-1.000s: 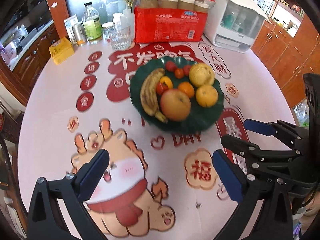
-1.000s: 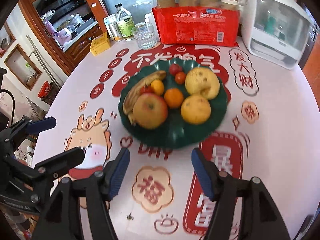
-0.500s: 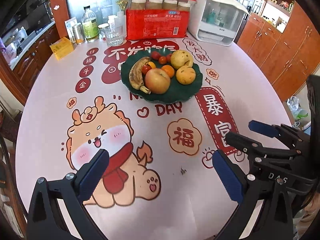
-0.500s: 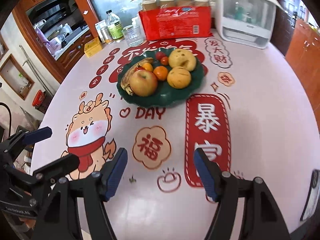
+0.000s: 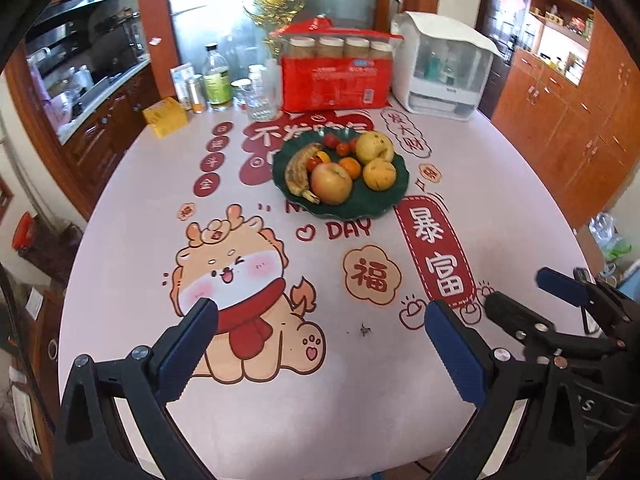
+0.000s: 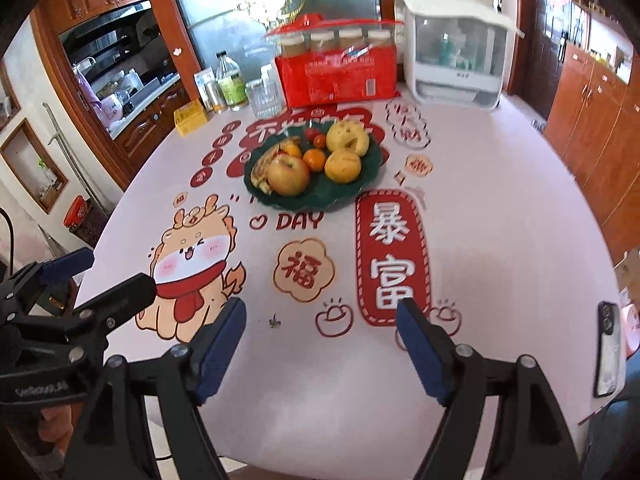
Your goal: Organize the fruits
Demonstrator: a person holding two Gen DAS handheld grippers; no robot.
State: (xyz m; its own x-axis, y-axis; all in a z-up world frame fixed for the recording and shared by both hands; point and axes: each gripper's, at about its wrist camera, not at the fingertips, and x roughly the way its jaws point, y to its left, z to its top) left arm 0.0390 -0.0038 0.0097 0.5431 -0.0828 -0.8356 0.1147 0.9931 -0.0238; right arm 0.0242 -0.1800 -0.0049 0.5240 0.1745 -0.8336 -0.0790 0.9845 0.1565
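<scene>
Wooden kitchen cabinets ring a round surface (image 5: 500,184) under a pink printed cloth, where nearest the cameras the left claw (image 5: 320,344) and right claw (image 6: 320,344) both gape with nothing between the pads, the right one's jaws having just been opening. Well beyond them the green plate (image 5: 396,196) holds banana (image 5: 298,170), apple (image 5: 332,183), orange (image 5: 351,167), two pears and cherry tomatoes. Everything looks gathered, so pulling clear seems right; a glass (image 5: 261,101) and red package (image 5: 336,84) crowd behind.

Banana (image 6: 267,165) half hidden behind apple (image 6: 288,175); phone (image 6: 609,349) edge-clipped.
</scene>
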